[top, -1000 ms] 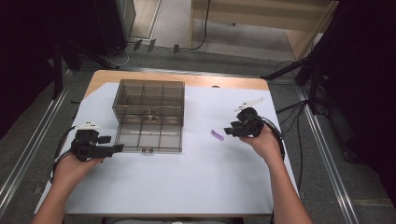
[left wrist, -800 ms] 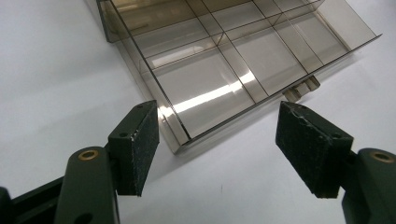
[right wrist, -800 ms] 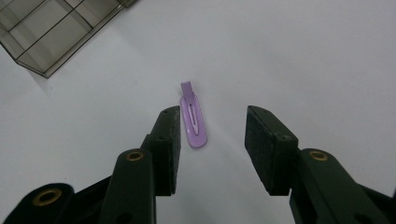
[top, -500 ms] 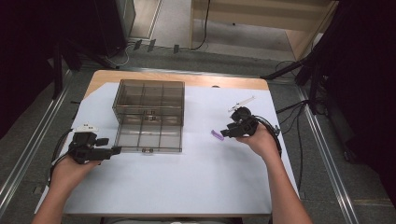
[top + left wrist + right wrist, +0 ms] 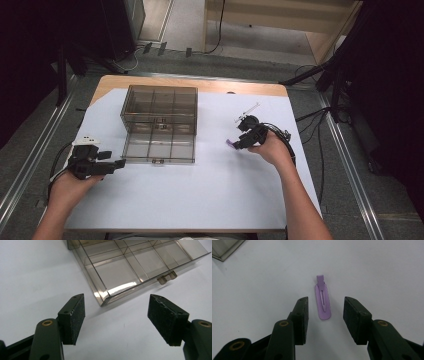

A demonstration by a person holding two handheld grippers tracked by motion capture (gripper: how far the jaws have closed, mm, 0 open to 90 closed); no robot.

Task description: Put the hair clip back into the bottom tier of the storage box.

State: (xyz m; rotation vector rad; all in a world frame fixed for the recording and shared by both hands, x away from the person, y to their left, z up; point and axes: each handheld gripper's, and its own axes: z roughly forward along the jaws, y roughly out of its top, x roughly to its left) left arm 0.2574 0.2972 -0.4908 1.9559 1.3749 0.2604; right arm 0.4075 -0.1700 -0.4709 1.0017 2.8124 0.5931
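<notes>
Purple hair clip: small, flat, elongated oval with narrow slot down middle and small square tab at far end. Lies flat on white table surface, centre of right gripper view, near end between two black jaws, touching neither. In high view clip sits right of centre.

Smoky transparent compartment box: upper centre-left of high view, tray with dividers pulled out toward bottom edge, compartments empty.

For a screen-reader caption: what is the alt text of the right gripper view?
A small purple hair clip lies flat on the white table, its near end between the open black jaws of the right gripper, untouched. A corner of a clear box shows top left.
</notes>
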